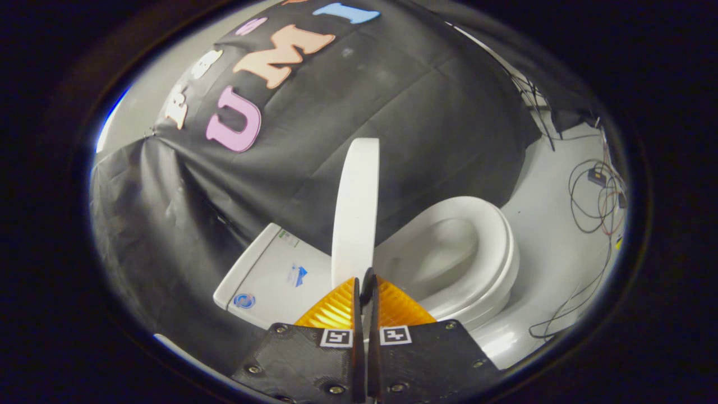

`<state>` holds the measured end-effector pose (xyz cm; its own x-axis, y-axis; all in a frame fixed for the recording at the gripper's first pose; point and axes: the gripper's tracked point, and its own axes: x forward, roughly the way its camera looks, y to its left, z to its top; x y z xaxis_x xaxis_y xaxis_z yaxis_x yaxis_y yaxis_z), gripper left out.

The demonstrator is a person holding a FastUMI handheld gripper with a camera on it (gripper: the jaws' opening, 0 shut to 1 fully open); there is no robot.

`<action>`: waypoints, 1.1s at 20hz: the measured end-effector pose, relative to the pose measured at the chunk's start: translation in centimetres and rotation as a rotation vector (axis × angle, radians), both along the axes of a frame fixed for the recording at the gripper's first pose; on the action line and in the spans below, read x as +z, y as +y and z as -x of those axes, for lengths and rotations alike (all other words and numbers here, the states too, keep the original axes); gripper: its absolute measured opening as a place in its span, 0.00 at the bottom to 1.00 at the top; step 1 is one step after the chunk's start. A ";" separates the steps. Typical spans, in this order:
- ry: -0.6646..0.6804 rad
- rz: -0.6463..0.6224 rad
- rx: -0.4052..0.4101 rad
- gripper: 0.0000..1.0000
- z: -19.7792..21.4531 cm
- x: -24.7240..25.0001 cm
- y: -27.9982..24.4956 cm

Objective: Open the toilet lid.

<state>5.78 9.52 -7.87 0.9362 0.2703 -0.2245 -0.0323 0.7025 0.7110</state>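
The smooth white plastic toilet lid (355,207) is seen edge-on, raised to about upright and rising toward twelve o'clock from the fingers. The gripper (366,289) is closed narrow, its two fingers nearly meeting, and the near edge of the lid appears to be pinched between their tips, though the contact itself cannot be made out clearly. At two o'clock from the fingers the white oval seat and bowl (457,258) lie uncovered; at ten o'clock the white rectangular ceramic tank (269,269) is set against the black cloth wall (392,123). Loose dark cables (594,202) are strewn on the pale floor beyond the bowl, toward three o'clock. The lifting step is judged nearly complete. The next move would call for the lid to be tipped past vertical toward the tank until it rests there, then for the fingers to be spread and drawn back.
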 end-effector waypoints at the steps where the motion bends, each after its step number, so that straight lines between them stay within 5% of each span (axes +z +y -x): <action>1: 0.002 0.025 0.000 0.03 0.2 0.1 0.1; 22: -0.096 0.118 0.038 0.06 0.5 6.0 5.4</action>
